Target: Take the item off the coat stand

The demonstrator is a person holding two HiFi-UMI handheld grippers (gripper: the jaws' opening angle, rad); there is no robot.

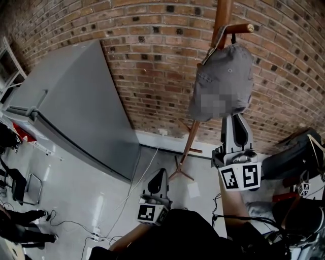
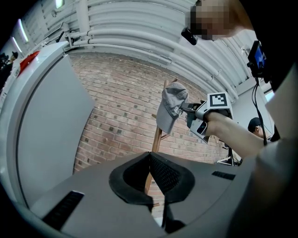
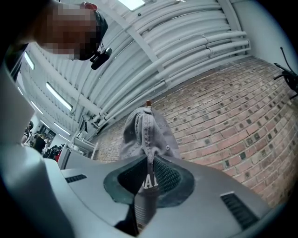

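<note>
A grey cap [image 1: 223, 76] hangs from a peg [image 1: 239, 28] of the wooden coat stand [image 1: 222, 14] against the brick wall. My right gripper [image 1: 234, 120] reaches up under it, shut on the cap's lower edge. In the right gripper view a fold of the cap [image 3: 144, 132] with white lettering is pinched between the jaws of that gripper [image 3: 149, 174]. My left gripper [image 1: 158, 175] hangs low, well below the cap, its jaws [image 2: 150, 160] closed together with nothing in them. The left gripper view shows the cap [image 2: 170, 106] and the right gripper [image 2: 190, 110] from the side.
A tall grey cabinet [image 1: 76, 111] stands left of the stand. The stand's splayed feet [image 1: 182, 171] rest on the white floor by the wall. Cables [image 1: 122, 203] trail on the floor. Dark bags and gear [image 1: 297, 157] sit at the right.
</note>
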